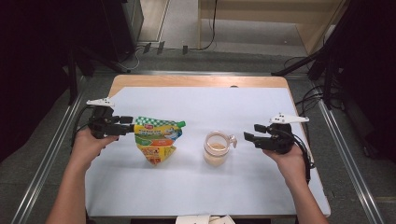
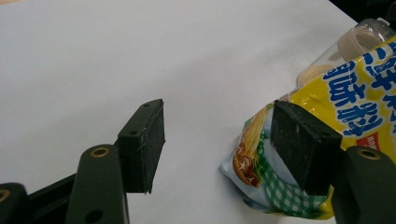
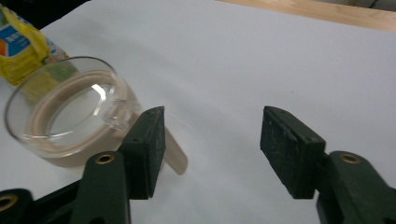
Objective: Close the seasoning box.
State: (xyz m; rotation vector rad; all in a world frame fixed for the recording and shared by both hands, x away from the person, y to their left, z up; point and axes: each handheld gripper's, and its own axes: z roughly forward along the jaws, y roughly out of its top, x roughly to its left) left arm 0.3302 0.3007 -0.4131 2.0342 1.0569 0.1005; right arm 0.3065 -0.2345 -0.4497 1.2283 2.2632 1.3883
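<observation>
A yellow and green snack pouch [image 1: 156, 140] lies left of centre on the white sheet [image 1: 210, 102]. My left gripper [image 1: 130, 126] is at the pouch's left edge. In the left gripper view that gripper [image 2: 217, 144] stands open; the pouch [image 2: 355, 93] lies beside and behind the right jaw, and no pad presses on it. A clear glass cup [image 1: 216, 148] with a beige layer inside stands at the centre. My right gripper [image 1: 250, 137] is just right of the cup's handle. In the right gripper view it [image 3: 212, 149] is open and empty, with the cup [image 3: 70, 116] beside its left jaw.
The white sheet covers a wooden table whose far edge [image 1: 196, 80] shows. Some white paper [image 1: 201, 219] lies at the near edge. Metal rails [image 1: 51, 154] run along the floor on both sides, with cables [image 1: 308, 100] at the right.
</observation>
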